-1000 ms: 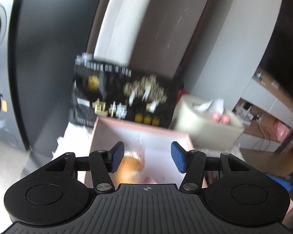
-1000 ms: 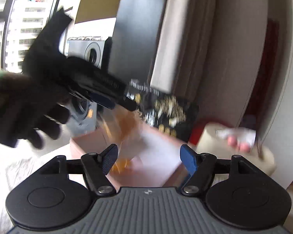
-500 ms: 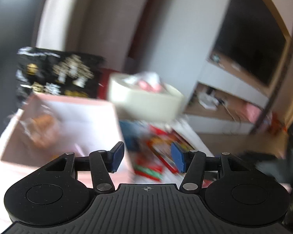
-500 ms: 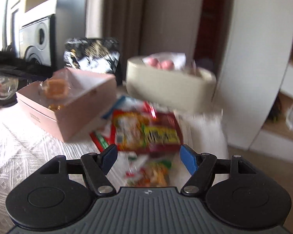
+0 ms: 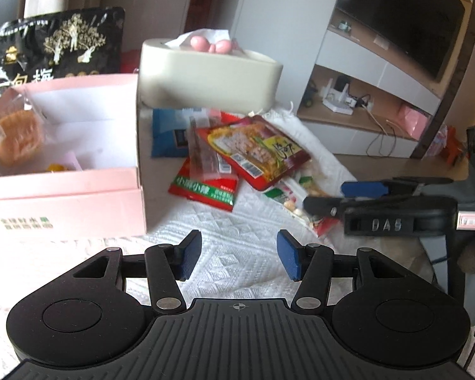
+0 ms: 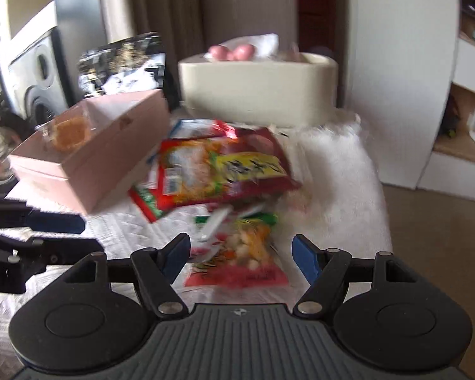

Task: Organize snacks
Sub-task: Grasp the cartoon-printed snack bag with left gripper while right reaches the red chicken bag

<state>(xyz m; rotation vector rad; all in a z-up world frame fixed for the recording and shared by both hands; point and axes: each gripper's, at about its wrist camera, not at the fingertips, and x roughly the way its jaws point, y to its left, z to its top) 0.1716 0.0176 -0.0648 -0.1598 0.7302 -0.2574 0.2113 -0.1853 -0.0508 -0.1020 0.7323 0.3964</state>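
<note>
A pink open box [image 5: 63, 199] [image 6: 88, 171] stands on the white cloth, with a wrapped golden pastry [image 5: 15, 136] [image 6: 68, 131] inside at its left. To its right lies a pile of snack packets: a large red one [image 5: 256, 152] [image 6: 224, 167] on top, a red-and-green one [image 5: 202, 190] under it, a blue one [image 5: 167, 133] behind. A small clear packet of mixed bits [image 5: 294, 199] [image 6: 243, 253] lies nearest the right gripper [image 6: 240, 253], which hovers open over it. My left gripper [image 5: 239, 255] is open over bare cloth, in front of the box's corner.
A cream tissue box [image 5: 209, 76] [image 6: 256, 88] with pink balls on top stands behind the pile. A large black snack bag [image 5: 57, 47] [image 6: 123, 63] leans behind the pink box. The table's right edge drops to a wooden floor [image 5: 380, 164]. A TV unit stands far right.
Both grippers swung right and down from the pink box toward the snack pile. The pastry stays in the box. Both jaws kept the same width.
</note>
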